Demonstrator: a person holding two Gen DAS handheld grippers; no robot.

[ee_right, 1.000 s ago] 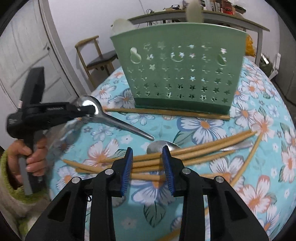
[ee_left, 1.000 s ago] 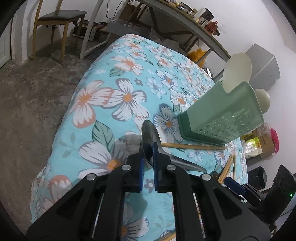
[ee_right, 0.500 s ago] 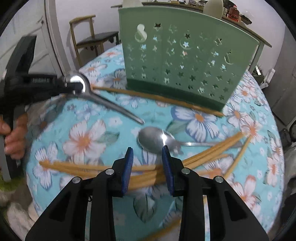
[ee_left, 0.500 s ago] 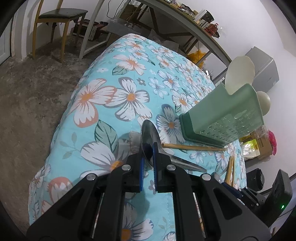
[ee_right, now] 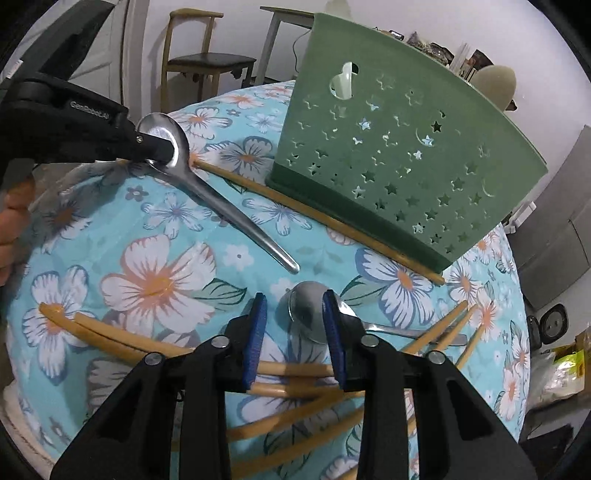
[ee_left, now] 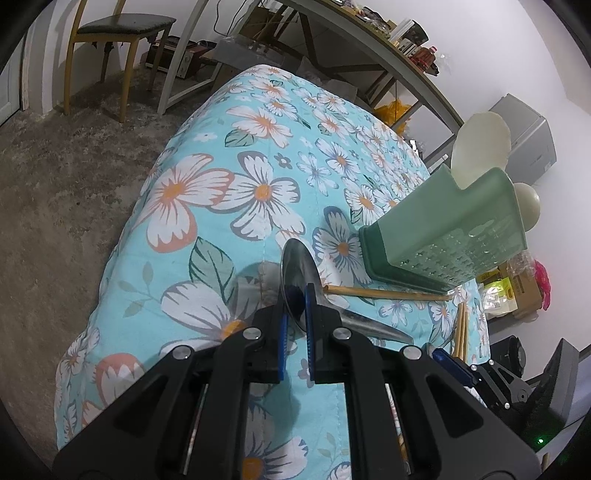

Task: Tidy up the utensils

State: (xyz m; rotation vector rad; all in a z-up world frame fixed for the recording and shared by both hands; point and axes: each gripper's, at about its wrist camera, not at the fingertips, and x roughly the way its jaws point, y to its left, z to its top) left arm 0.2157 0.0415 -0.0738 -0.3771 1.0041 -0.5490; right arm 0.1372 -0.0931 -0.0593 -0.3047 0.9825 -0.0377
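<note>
My left gripper (ee_left: 293, 295) is shut on the bowl of a metal spoon (ee_left: 295, 266) and holds it just above the floral tablecloth (ee_left: 207, 192). The right wrist view shows that gripper (ee_right: 155, 147) at the left with the spoon's handle (ee_right: 229, 214) slanting down. My right gripper (ee_right: 294, 299) hovers over a second spoon (ee_right: 308, 317) lying on the cloth. Its jaws are closing, with the bowl partly between them beside the right finger and the left pad still apart from it. A green star-punched utensil holder (ee_right: 388, 158) stands behind. Several wooden chopsticks (ee_right: 288, 369) lie scattered under the right gripper.
One chopstick (ee_right: 314, 214) lies along the holder's front base. A person's hand (ee_right: 14, 206) grips the left tool. The cloth-covered table drops off to the floor (ee_left: 55, 184) on the left. A chair (ee_left: 122, 29), a cluttered long table (ee_left: 369, 48) and a grey cabinet (ee_left: 528, 140) stand beyond.
My right gripper has moved forward from the chopsticks to the second spoon's bowl, rolled, and its jaws have narrowed. The left gripper has kept still with its spoon.
</note>
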